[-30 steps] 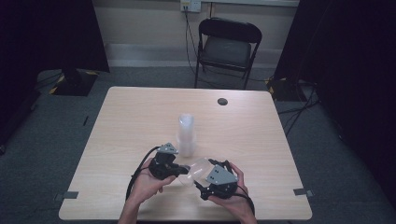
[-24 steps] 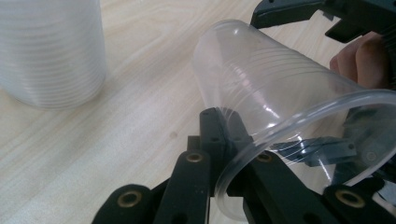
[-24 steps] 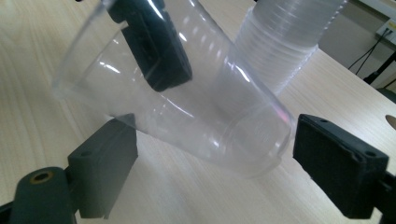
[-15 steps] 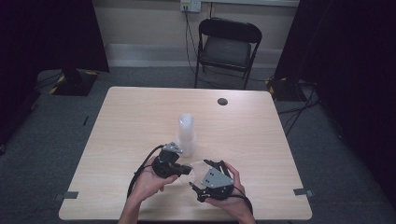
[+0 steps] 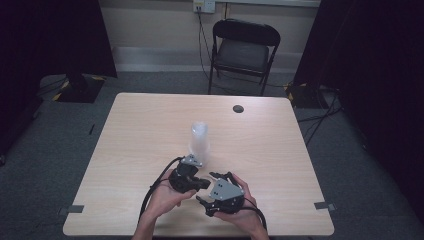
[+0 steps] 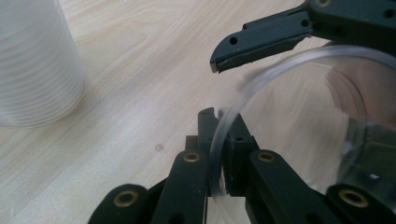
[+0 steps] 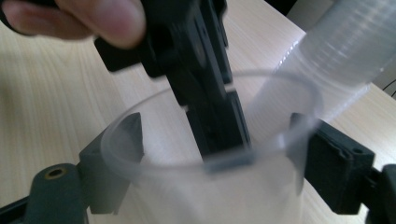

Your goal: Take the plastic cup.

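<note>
A clear plastic cup [image 7: 196,196] is held low over the table near its front edge. My left gripper [image 6: 219,135] is shut on the cup's rim [image 6: 280,60], one jaw inside and one outside. My right gripper [image 7: 219,149] straddles the cup's body. Its jaws have just been closing with the cup between them, and both pads look pressed on the wall. One of its fingers [image 6: 261,37] lies along the rim. In the high view the left gripper [image 5: 202,184] and right gripper [image 5: 206,189] meet. A stack of clear cups [image 5: 199,140] stands upright just beyond.
The wooden table [image 5: 300,165] has a small black round disc [image 5: 238,108] at its far right. A folding chair [image 5: 245,50] stands behind the table. The cup stack [image 6: 32,65] is close to the left gripper's side.
The two grippers have drawn slightly closer together over the front of the table. The right gripper's jaws have narrowed around the clear cup. The cup stack has not moved.
</note>
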### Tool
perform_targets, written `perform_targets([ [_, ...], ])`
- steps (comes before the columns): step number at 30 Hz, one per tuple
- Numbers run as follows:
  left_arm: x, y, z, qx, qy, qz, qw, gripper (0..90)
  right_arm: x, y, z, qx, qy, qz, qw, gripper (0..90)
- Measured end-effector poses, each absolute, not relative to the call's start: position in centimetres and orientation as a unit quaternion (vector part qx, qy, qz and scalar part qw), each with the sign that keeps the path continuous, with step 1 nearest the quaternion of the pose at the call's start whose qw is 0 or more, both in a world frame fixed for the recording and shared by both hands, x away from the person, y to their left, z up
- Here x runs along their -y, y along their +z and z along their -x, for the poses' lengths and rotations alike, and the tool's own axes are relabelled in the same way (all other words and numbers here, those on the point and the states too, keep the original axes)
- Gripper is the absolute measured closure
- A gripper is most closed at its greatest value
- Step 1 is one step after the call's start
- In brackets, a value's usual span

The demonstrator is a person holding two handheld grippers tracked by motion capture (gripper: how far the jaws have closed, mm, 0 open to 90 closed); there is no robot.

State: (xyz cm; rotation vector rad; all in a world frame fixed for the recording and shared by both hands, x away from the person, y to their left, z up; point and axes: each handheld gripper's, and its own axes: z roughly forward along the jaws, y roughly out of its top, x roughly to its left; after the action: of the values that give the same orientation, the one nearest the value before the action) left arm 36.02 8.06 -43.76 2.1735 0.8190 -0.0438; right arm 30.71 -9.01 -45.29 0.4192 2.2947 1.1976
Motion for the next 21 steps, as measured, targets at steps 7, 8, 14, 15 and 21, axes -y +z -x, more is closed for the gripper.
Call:
perform_targets([
  [7, -8.17, -43.82, -36.03, -0.326, -0.015, -0.859, 0.394, 86.4, 8.96, -44.88, -30.67, -0.838, 0.457, -0.154, 0.256, 25.5],
  [8, -8.17, -43.82, -36.03, -0.326, -0.015, -0.859, 0.394, 86.0, 8.96, -44.88, -30.67, -0.838, 0.457, -0.154, 0.256, 25.5],
  [14, -8.43, -43.73, -35.94, -0.327, -0.012, -0.858, 0.395, 85.9, 8.79, -44.72, -30.58, -0.835, 0.462, -0.155, 0.256, 27.1],
  [15, -8.46, -43.73, -35.93, -0.327, -0.011, -0.858, 0.396, 85.9, 8.77, -44.72, -30.6, -0.835, 0.462, -0.156, 0.255, 27.6],
  [21, -8.52, -43.88, -35.96, -0.331, -0.003, -0.852, 0.406, 86.0, 8.72, -44.74, -30.66, -0.836, 0.457, -0.16, 0.258, 28.4],
])
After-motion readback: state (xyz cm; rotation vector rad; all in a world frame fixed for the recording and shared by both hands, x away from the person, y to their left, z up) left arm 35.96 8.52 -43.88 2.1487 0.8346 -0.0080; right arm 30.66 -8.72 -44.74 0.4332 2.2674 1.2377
